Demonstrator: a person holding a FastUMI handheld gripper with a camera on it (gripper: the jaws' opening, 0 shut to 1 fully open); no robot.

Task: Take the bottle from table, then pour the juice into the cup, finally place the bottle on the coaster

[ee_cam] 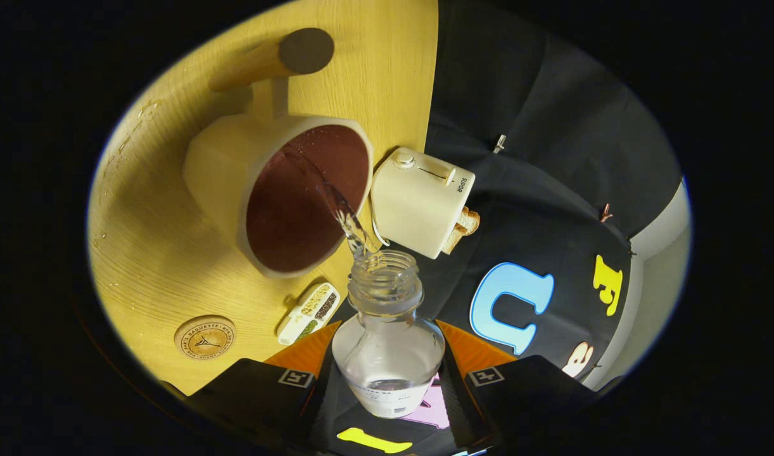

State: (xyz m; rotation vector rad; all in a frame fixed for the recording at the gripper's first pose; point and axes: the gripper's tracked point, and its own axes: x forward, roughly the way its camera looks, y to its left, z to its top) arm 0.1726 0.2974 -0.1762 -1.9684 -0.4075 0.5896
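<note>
Gripper: the gripper [387,380] is clenching both fingers against the sides of the clear glass bottle [387,342], one finger on each flank of its rounded body.
Bottle: it is sitting between the fingers, tilted with its open threaded neck pointing ahead toward the cup; only a little clear liquid is showing in its body.
Stream: a thin stream of clear liquid [342,212] is running from the bottle's mouth into the cup.
Cup: the cream mug with a dark reddish-brown inside [298,196] is standing on the light wooden table [152,253] just beyond the bottle's mouth, its wooden handle [273,60] on the far side.
Coaster: the round wooden coaster [204,337] is lying bare on the table, near the left finger and apart from the cup.
Others: a small white box of seeds [308,313] is lying between coaster and bottle; a cream toaster holding bread [422,202] is standing right of the cup.
</note>
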